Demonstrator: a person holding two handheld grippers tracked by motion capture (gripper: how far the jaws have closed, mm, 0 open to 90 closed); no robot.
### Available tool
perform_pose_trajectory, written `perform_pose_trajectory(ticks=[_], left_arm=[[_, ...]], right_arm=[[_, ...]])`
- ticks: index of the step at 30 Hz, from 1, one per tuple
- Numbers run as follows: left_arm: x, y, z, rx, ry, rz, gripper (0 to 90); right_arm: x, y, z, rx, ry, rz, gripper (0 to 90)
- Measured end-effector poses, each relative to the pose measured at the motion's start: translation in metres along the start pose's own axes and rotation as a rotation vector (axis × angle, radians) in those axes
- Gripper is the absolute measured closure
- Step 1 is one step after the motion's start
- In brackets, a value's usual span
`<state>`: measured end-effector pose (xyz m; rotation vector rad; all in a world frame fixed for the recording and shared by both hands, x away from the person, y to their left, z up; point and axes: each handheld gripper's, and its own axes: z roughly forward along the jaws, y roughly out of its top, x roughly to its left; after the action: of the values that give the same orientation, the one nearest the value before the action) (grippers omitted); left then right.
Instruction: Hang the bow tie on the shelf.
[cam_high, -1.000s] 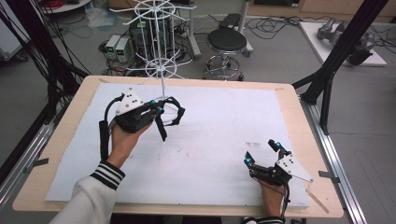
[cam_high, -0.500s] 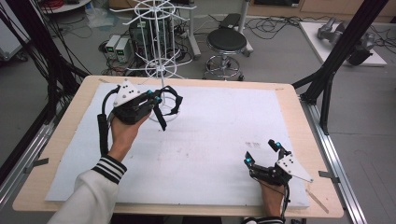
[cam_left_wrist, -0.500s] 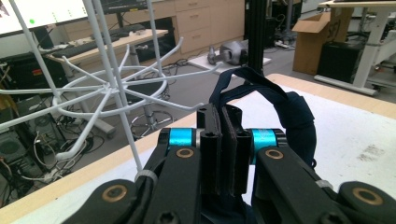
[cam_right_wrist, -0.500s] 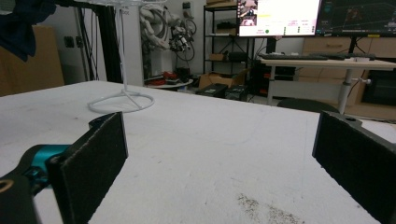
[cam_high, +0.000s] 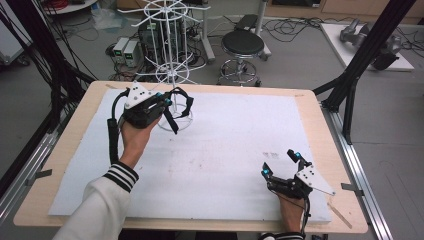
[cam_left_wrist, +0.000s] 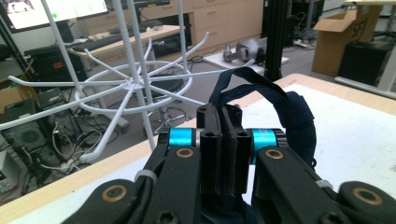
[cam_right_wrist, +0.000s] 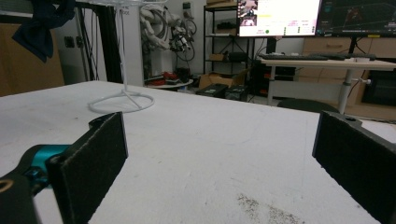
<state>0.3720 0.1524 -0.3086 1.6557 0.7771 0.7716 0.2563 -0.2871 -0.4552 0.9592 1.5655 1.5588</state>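
1. the table (cam_high: 310, 115) with its white mat takes up most of the scene, bare apart from some faint smudges near the right side.
2. at the far edge stands the white wire rack (cam_high: 172, 55), a thin pole on a ring base, hooks fanning out in tiers.
3. left gripper (cam_high: 172, 107) is up beside the rack's pole, jaws pinched together on a dark blue strap (cam_left_wrist: 261, 93), which loops above the tips and droops down the side.
4. right gripper (cam_high: 281, 164) rests low at the near right corner, jaws spread wide, nothing between them.
5. that strap looks light, soft and floppy; my guess is it sags wherever unsupported, so gripping near the loop's top seems best for hooking it on.
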Motion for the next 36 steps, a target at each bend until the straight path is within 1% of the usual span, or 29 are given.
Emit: perform_pose_trajectory(ticks=[10,14,16,17,20,21,24,25,28,31,34,36], left_arm=[[0.003,-0.004,0.01,0.026,0.046,0.009,85.9],[0.003,-0.006,0.014,0.047,0.064,0.026,85.9],[0.003,-0.007,0.014,0.047,0.067,0.027,85.9],[0.004,-0.007,0.015,0.052,0.072,0.036,85.9],[0.004,-0.007,0.016,0.06,0.087,0.046,85.9],[0.004,-0.008,0.017,0.056,0.087,0.044,85.9],[0.005,-0.008,0.018,0.07,0.093,0.051,85.7],[0.005,-0.009,0.019,0.067,0.096,0.047,85.7],[0.005,-0.01,0.021,0.083,0.101,0.056,85.5],[0.004,-0.011,0.023,0.096,0.104,0.052,85.0],[0.004,-0.012,0.024,0.105,0.104,0.053,82.7],[0.004,-0.012,0.024,0.113,0.103,0.053,77.9]], right_arm=[[0.0,0.0,0.0,0.0,-0.001,0.0,2.2],[0.0,0.0,0.0,-0.003,-0.002,-0.004,2.2],[0.0,0.0,0.0,0.0,0.0,0.001,2.2],[0.0,0.0,0.0,-0.003,-0.002,-0.005,2.2],[0.0,0.0,0.0,-0.003,-0.001,-0.004,2.2],[0.0,0.0,0.0,-0.003,-0.001,-0.004,2.2],[-0.001,0.0,0.0,-0.003,0.0,-0.002,2.3],[-0.001,0.0,0.0,-0.003,0.0,-0.002,2.3],[0.0,0.0,0.0,-0.002,0.0,0.004,2.2],[0.0,0.0,0.0,-0.002,0.001,0.005,2.2],[0.0,0.0,0.0,-0.002,0.001,0.006,2.3],[0.0,0.0,0.0,-0.002,0.0,0.006,2.2]])
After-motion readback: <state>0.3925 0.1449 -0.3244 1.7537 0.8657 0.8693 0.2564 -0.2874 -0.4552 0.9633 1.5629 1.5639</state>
